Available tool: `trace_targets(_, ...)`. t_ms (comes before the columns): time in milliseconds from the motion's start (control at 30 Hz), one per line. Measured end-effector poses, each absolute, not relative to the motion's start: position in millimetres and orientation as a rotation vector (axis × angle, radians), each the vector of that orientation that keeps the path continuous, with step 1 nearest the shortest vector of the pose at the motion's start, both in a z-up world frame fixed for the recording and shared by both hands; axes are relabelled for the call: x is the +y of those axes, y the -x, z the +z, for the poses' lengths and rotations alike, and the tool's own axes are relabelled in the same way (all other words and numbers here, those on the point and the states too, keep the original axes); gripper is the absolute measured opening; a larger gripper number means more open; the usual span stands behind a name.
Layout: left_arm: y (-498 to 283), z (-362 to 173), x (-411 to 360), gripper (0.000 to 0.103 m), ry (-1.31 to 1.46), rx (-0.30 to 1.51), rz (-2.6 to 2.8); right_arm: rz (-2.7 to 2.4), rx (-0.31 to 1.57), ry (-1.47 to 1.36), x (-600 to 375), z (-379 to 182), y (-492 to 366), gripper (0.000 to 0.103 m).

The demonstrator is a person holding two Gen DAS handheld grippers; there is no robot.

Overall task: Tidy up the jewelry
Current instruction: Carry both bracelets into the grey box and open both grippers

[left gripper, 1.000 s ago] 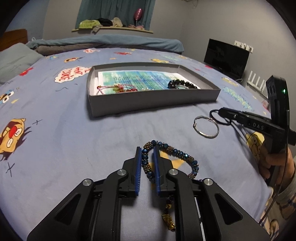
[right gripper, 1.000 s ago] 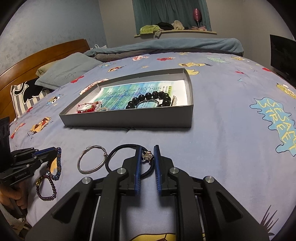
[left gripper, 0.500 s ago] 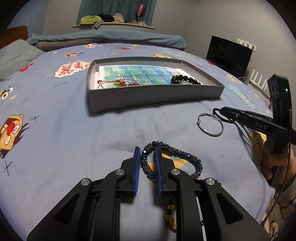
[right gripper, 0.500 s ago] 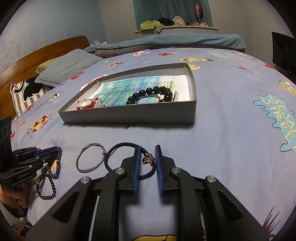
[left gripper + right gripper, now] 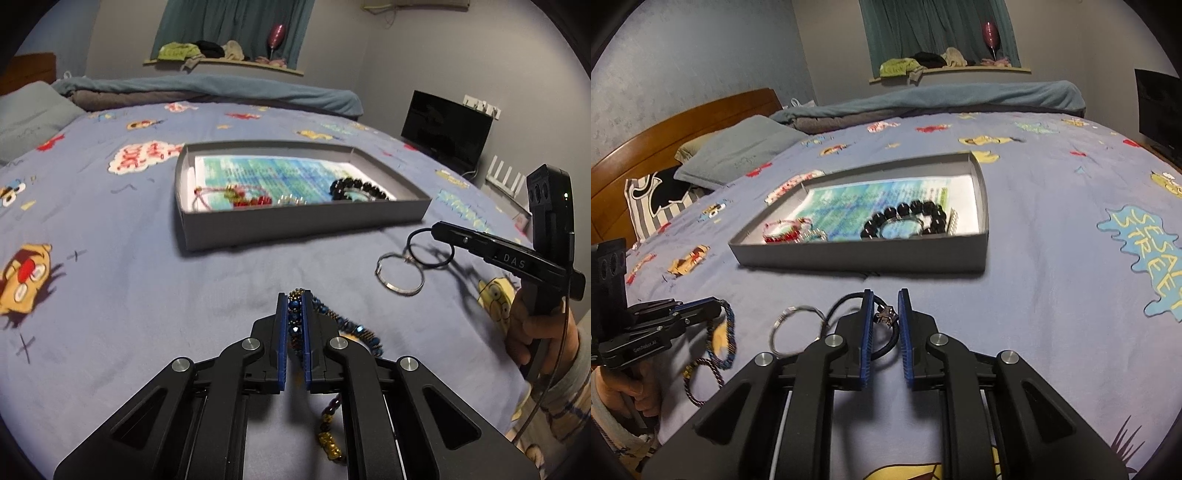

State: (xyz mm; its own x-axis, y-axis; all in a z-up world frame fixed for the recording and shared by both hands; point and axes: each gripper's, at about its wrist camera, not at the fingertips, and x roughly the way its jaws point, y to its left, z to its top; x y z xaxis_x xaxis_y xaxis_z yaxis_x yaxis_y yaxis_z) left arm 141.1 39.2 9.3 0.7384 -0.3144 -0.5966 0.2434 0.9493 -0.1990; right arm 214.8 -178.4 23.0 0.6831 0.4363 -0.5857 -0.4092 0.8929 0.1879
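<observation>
The gray box point(image 5: 303, 221) sits in the middle of the bed w/ some jewelry already in it: a red bracelet point(image 5: 243, 197) at one end and a black bead bracelet point(image 5: 905, 218) at the other, on a blue-green paper point(image 5: 273, 173). So part of the job looks done. Three things are not in the box yet. The left gripper point(image 5: 294, 306) has its jaws pinched tight on the blue bead bracelet point(image 5: 347, 325), which hangs off it just above the blanket point(image 5: 110, 295). The right gripper point(image 5: 882, 306) has the black cord ring point(image 5: 430, 245) w/ a small silver charm point(image 5: 884, 315) between its jaws; the gap is narrow but I can't tell if they grip it. The silver ring point(image 5: 400, 273) lies on the blanket right beside the cord ring, maybe touching. Nothing stands between the grippers and the box, but the box wall must be cleared, and the dangling beads could catch on it. A pillow, a TV and a shelf are far off.
</observation>
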Motion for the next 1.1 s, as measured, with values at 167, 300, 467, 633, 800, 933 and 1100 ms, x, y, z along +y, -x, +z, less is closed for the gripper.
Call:
trace_targets(167,-142,31,42,0.007,0.106,0.629,-0.321,0.497,0.635,-0.057,-174,39,-214,0.013)
trace_targets(300,-145,48,45,0.007,0.103,0.598,-0.325,0.507,0.595,-0.05,-170,55,-213,0.013)
trace_targets(467,-150,61,45,0.007,0.091,0.578,-0.331,0.512,0.556,-0.04,-166,71,-217,0.013)
trace_targets(633,-158,74,44,0.007,0.082,0.562,-0.333,0.507,0.537,-0.024,-161,78,-227,0.013)
trace_targets(800,-172,90,42,0.007,0.077,0.537,-0.34,0.499,0.533,-0.001,-153,78,-240,0.013)
trace_targets(933,-186,102,37,0.007,0.068,0.521,-0.348,0.502,0.54,0.001,-146,74,-253,0.013)
trace_targets(1100,-204,113,31,0.007,0.058,0.504,-0.36,0.509,0.549,-0.015,-138,66,-268,0.013)
